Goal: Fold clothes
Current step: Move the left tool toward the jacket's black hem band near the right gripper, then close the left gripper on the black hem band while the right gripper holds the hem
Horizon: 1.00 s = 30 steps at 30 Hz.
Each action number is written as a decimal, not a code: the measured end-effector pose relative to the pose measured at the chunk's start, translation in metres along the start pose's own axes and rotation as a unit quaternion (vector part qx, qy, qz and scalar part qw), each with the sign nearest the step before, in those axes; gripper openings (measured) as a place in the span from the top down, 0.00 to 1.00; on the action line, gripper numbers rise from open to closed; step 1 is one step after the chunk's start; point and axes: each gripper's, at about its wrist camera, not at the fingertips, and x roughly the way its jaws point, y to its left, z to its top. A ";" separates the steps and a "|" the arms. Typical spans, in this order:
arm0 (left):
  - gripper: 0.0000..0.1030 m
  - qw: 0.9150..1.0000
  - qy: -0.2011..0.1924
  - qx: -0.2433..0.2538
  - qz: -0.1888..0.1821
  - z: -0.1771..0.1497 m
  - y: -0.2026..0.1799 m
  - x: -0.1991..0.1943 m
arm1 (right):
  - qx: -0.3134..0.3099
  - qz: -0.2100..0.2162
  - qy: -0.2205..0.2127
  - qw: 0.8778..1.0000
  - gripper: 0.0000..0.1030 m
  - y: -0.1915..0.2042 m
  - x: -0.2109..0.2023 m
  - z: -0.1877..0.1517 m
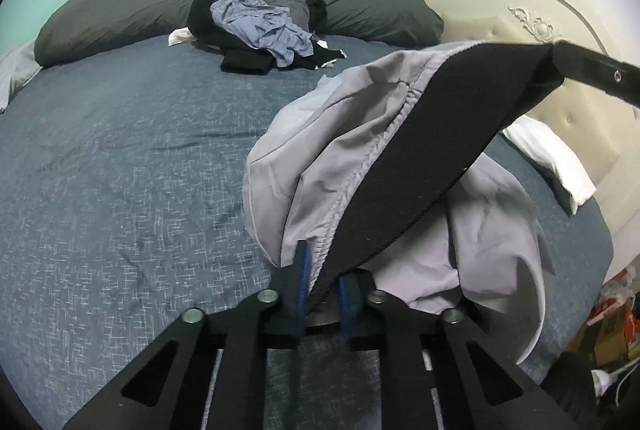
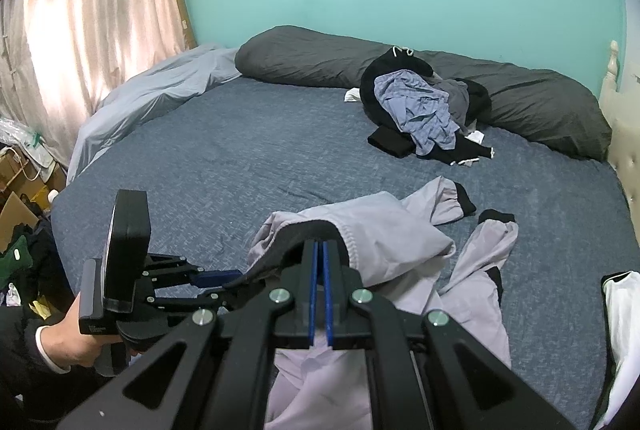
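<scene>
Light grey trousers (image 1: pixel 340 149) with a black waistband (image 1: pixel 440 133) hang stretched between both grippers above the blue bed cover (image 1: pixel 120 169). My left gripper (image 1: pixel 322 282) is shut on one end of the waistband, the black band pinched between its blue pads. The right gripper (image 1: pixel 560 65) holds the other end at the upper right. In the right wrist view my right gripper (image 2: pixel 320 250) is shut on the waistband (image 2: pixel 296 234), and the left gripper (image 2: pixel 236 276), held by a hand (image 2: pixel 76 334), grips it from the left. The trouser legs (image 2: pixel 480 290) trail across the bed, black cuffs (image 2: pixel 496 217) lying flat.
A heap of black and blue clothes (image 2: pixel 420 105) lies near the long dark pillow (image 2: pixel 312 57) at the bed's far side. A cream headboard (image 1: pixel 540 29) and a white pillow (image 1: pixel 548 157) are to the right. A white garment (image 2: pixel 624 330) lies at the right edge, boxes and clutter (image 2: pixel 24 189) on the left floor.
</scene>
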 end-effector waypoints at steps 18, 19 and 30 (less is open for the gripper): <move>0.94 1.000 -0.009 0.001 0.006 0.021 0.017 -0.011 | 0.081 -0.003 0.057 0.995 0.97 -0.024 0.039 -0.031; 0.94 1.000 -0.009 0.001 0.006 0.021 0.017 -0.011 | 0.083 -0.002 0.062 0.995 0.96 -0.022 0.043 -0.036; 0.95 1.000 -0.008 -0.003 0.001 0.026 0.018 -0.010 | 0.147 0.016 0.076 0.986 0.69 -0.022 0.078 -0.055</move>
